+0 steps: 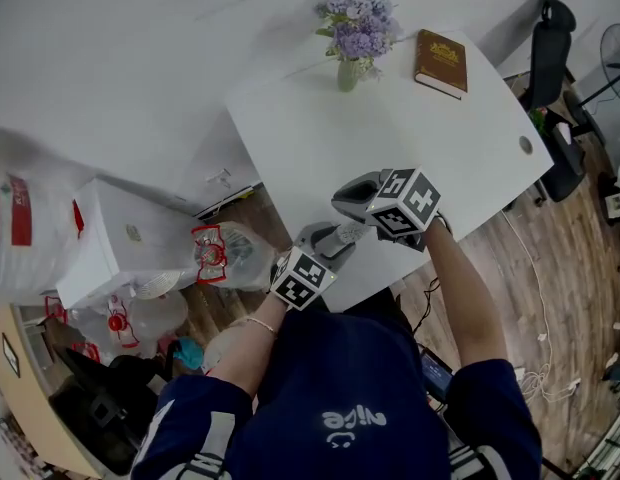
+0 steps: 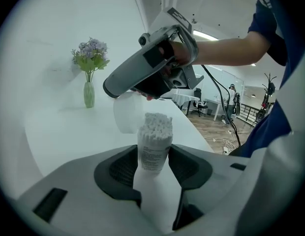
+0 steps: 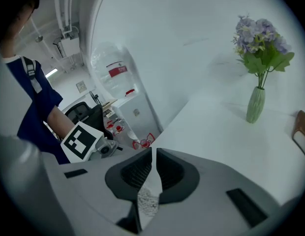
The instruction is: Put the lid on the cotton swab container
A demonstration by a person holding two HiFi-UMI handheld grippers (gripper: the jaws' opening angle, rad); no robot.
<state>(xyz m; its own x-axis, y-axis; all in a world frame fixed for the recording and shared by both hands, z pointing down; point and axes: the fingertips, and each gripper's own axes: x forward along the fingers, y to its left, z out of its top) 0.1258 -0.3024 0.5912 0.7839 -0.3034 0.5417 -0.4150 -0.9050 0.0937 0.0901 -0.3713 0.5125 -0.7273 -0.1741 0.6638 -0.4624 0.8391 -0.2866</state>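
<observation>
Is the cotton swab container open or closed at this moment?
Open. Bare swab tips show at the top of the cotton swab container; the lid is apart from it, gripped by the right gripper.

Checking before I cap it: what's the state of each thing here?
Container: open, full of swabs.
Lid: off, close by the container's top.
Left gripper: shut on container.
Right gripper: shut on lid.
Book: closed.
Vase: upright.

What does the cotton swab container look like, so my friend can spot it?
Find the white table, then the left gripper at its near edge. Its fingers pinch the cotton swab container: a clear, upright, open-topped tube, the only thing packed with white swab tips.
</observation>
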